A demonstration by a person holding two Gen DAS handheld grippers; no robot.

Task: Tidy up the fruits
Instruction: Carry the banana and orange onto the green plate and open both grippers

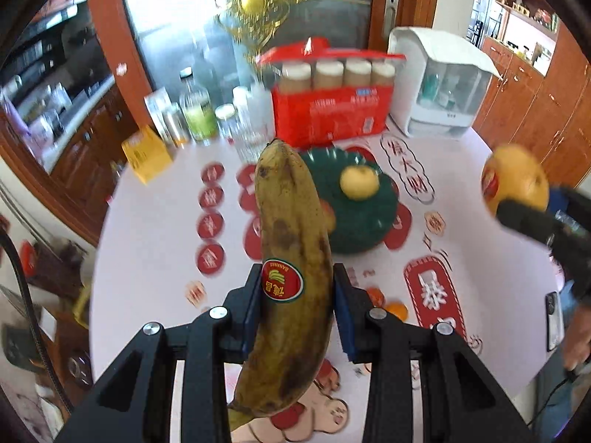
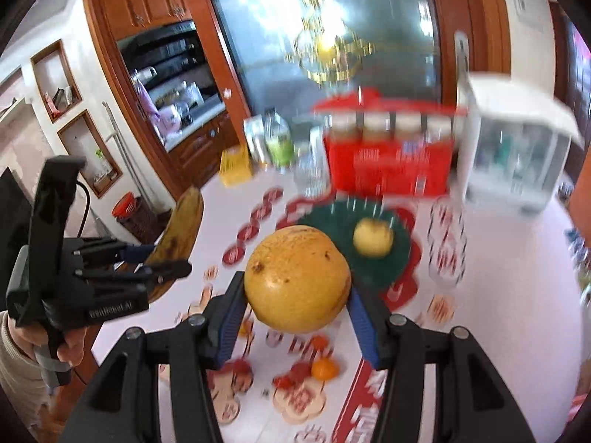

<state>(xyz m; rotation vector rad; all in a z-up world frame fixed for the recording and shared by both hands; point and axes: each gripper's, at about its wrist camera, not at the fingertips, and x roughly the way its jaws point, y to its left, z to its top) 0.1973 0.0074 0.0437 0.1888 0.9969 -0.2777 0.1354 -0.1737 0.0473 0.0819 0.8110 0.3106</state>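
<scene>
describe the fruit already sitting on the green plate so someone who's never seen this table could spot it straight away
Find the red carton of jars at the back of the table; the dark green scalloped plate lies just in front of it. The small round pale yellow fruit rests on it, unlike the banana and the big orange-yellow fruit, each held in a hand-held gripper.

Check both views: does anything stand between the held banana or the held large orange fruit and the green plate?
Nothing visible does. The banana in the left gripper and the large orange fruit in the right gripper are above the table; the green plate holds only a yellow apple.
</scene>
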